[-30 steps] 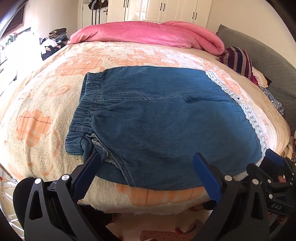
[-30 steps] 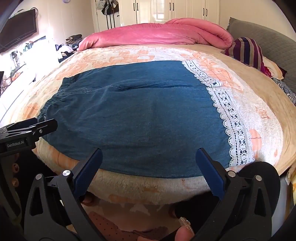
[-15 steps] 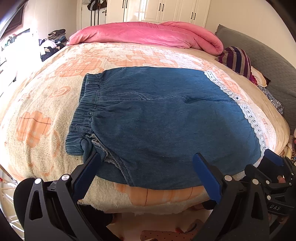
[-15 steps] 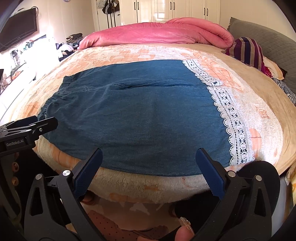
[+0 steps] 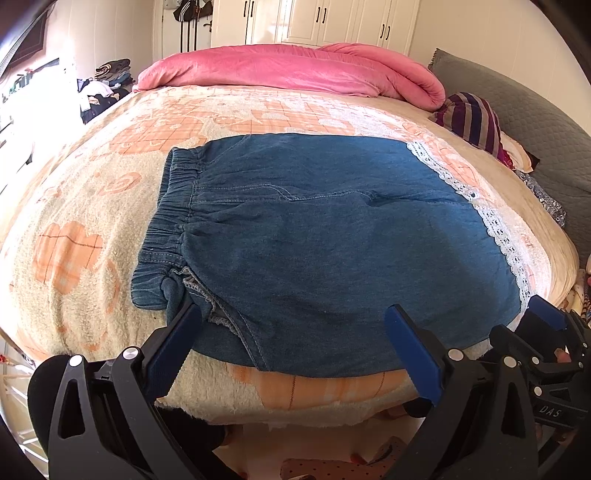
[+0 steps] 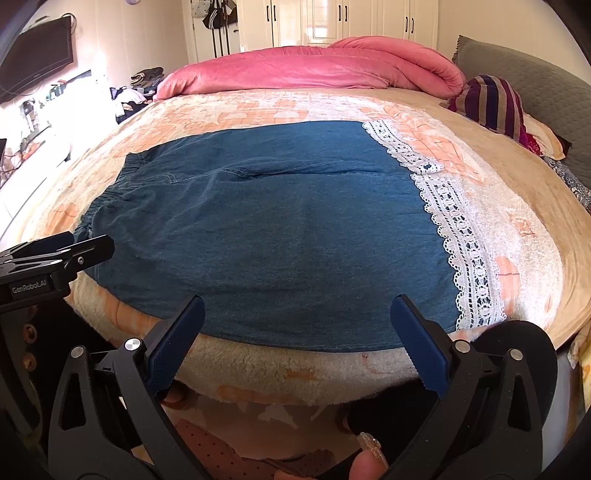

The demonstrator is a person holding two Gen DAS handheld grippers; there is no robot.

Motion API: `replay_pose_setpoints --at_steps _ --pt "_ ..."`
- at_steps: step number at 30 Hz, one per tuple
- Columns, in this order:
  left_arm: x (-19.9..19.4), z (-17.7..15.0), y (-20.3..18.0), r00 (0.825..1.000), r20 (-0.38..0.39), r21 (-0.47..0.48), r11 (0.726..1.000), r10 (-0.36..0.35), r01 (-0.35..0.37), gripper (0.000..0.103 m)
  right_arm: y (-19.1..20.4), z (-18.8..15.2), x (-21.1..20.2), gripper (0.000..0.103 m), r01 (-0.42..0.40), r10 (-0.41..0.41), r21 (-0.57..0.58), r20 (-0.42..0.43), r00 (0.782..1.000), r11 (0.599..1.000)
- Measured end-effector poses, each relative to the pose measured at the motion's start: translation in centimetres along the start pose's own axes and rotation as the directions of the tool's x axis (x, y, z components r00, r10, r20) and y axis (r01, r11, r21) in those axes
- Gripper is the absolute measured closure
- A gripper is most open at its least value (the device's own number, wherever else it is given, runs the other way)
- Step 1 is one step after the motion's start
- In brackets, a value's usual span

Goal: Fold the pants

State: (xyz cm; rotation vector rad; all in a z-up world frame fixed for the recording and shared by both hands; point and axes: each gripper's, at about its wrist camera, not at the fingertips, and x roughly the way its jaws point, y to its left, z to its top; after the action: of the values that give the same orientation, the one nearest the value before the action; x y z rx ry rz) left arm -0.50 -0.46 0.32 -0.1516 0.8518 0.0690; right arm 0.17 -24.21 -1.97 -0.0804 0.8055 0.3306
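Observation:
Blue denim pants (image 5: 325, 243) lie flat on the bed, elastic waistband (image 5: 168, 221) to the left, white lace hem (image 5: 491, 229) to the right. They also show in the right wrist view (image 6: 288, 229), with the lace hem (image 6: 458, 236) at right. My left gripper (image 5: 293, 332) is open and empty, just short of the pants' near edge by the waistband corner. My right gripper (image 6: 297, 321) is open and empty, over the near edge toward the hem end. The right gripper (image 5: 546, 332) shows at the left view's right edge; the left gripper (image 6: 55, 254) shows at the right view's left edge.
The bed has a fleecy cream and orange blanket (image 5: 81, 258). A pink duvet (image 5: 295, 70) lies rolled at the far side, a striped pillow (image 5: 472, 122) and grey headboard (image 5: 528, 122) at right. White wardrobes (image 6: 332, 22) and a wall TV (image 6: 37, 55) stand beyond.
Both grippers have drifted slightly; the view of the pants has barely shifted. Both jaws stay open.

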Motion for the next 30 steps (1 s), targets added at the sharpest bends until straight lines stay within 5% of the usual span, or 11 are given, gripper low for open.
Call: replay_pose_setpoints --at_steps 30 --pt "0.8 1.0 0.3 1.000 -0.004 -0.007 1.000 -0.006 0.006 0.004 0.4 1.7 1.1 0.008 -0.018 0.018 -0.014 0.003 1.000 1.000"
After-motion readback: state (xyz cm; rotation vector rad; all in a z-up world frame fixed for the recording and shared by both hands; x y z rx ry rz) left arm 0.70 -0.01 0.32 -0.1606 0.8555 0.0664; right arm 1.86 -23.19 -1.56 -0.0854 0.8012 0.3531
